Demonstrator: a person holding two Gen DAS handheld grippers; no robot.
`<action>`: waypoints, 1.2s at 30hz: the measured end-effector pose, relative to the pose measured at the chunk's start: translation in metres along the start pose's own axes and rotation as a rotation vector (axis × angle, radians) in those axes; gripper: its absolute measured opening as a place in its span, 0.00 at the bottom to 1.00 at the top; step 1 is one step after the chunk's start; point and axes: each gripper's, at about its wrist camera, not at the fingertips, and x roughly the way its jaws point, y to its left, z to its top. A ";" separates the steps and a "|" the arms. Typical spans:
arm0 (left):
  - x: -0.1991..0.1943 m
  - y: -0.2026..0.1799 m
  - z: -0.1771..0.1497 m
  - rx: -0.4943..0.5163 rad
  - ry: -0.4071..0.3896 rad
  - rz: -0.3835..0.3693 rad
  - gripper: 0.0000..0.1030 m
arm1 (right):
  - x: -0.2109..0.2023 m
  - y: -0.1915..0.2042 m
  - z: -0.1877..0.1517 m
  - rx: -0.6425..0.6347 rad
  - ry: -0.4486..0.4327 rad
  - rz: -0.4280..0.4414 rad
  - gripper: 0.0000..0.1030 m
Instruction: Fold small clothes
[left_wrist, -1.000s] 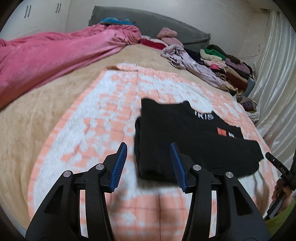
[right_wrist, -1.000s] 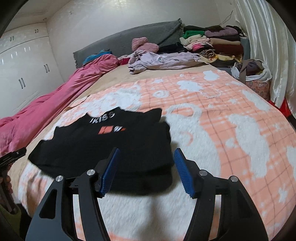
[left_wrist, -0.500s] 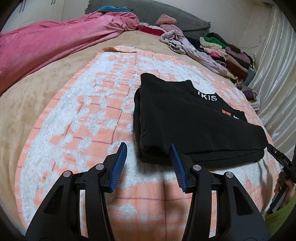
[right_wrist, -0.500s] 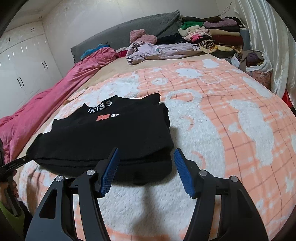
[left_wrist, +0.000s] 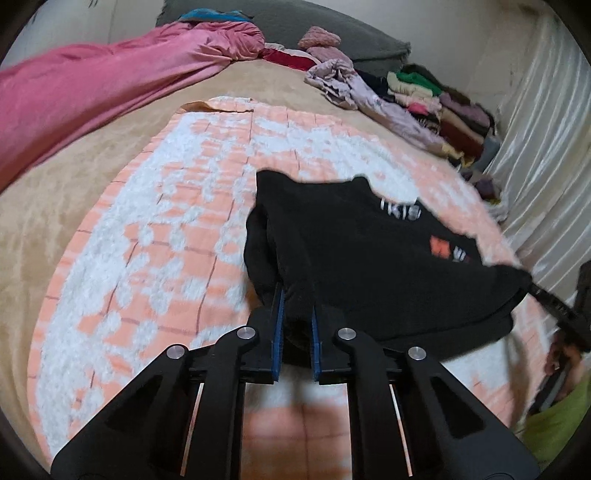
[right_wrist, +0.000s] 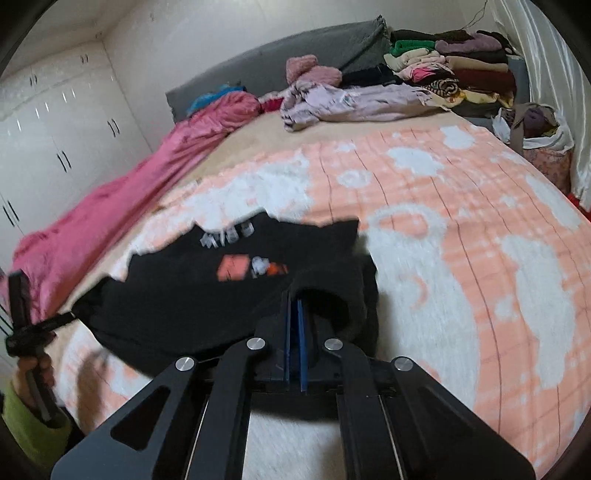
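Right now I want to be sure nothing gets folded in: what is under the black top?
Around the black top only the peach-and-white blanket shows. Both tools, left tool and right tool, grip its near edge. Whatever lies beneath its middle is covered.

The left gripper (left_wrist: 296, 325) angled downward, its blue pads clamped on black cloth. The right gripper (right_wrist: 294, 332) angled downward too, pads pressed together.

White "IKIS" on black garment (left_wrist: 369, 258)

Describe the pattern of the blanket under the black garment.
Peach-orange checks with white patches on the blanket, clearest in the right wrist view.
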 end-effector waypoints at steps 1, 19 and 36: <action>0.000 0.001 0.006 -0.014 -0.004 -0.015 0.04 | 0.001 0.000 0.007 0.003 -0.008 0.006 0.02; 0.057 0.042 0.081 -0.274 0.025 -0.107 0.21 | 0.098 -0.049 0.077 0.235 0.040 -0.074 0.08; 0.007 0.017 0.040 -0.086 -0.154 0.022 0.24 | 0.046 0.013 0.034 -0.141 -0.016 -0.098 0.45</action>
